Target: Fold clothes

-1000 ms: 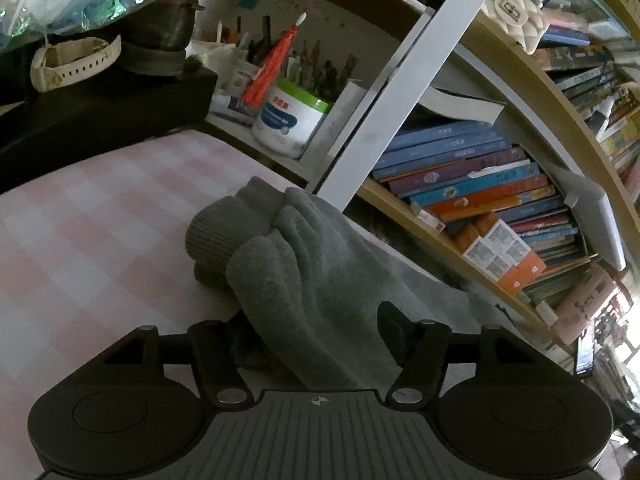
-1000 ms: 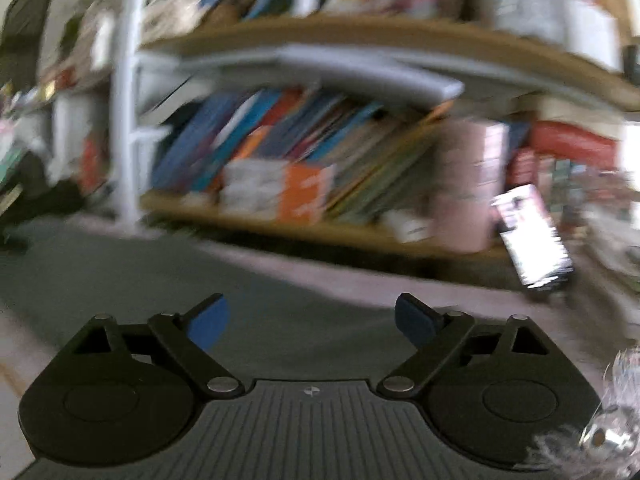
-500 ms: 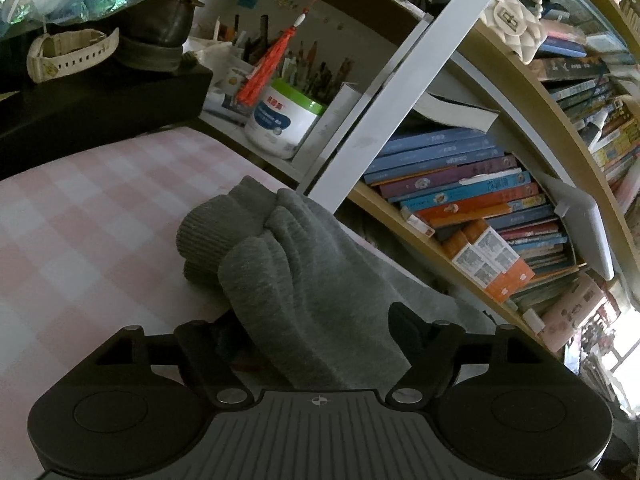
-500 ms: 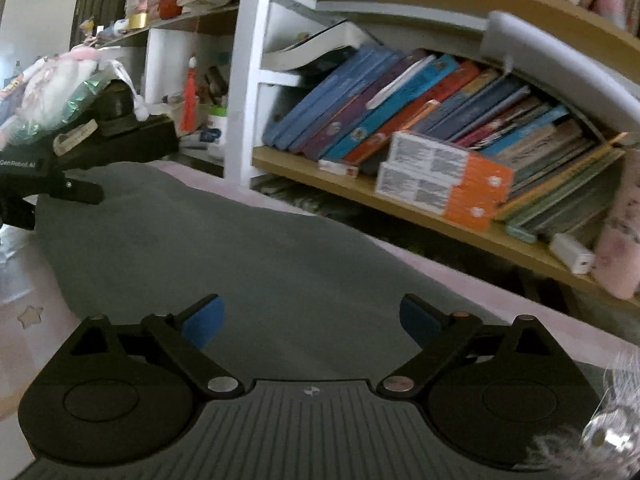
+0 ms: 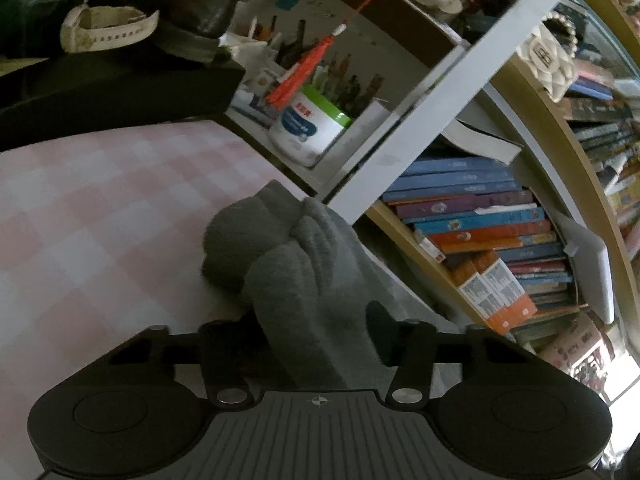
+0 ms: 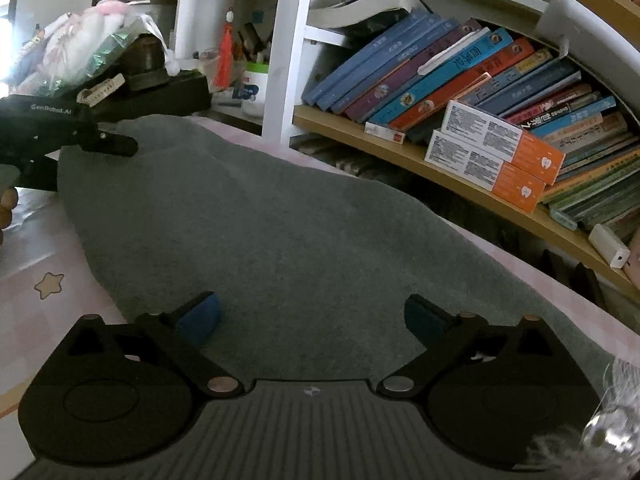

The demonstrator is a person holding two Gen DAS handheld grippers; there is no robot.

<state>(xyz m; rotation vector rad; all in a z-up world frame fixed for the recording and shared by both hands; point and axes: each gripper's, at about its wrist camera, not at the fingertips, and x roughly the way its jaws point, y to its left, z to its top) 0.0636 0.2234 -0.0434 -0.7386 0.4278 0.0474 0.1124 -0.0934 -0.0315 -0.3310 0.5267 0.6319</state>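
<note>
While my left gripper (image 5: 316, 320) pinches a bunched fold of the grey garment (image 6: 280, 240) at centre frame | right gripper (image 6: 312, 316) gapes wide, holding nothing, low over the cloth spread mid-frame | step – mid-fold, I judge | next – right needs an edge to grip.

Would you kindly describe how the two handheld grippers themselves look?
Both are black plastic with a ribbed grey top plate and round side discs. The right gripper has blue finger pads; the left gripper has dark ones and white "GenRobot.AI" lettering on its side.

The right hand-held gripper (image 6: 312, 320) has swung left and now hovers over the grey garment (image 6: 280, 232)
</note>
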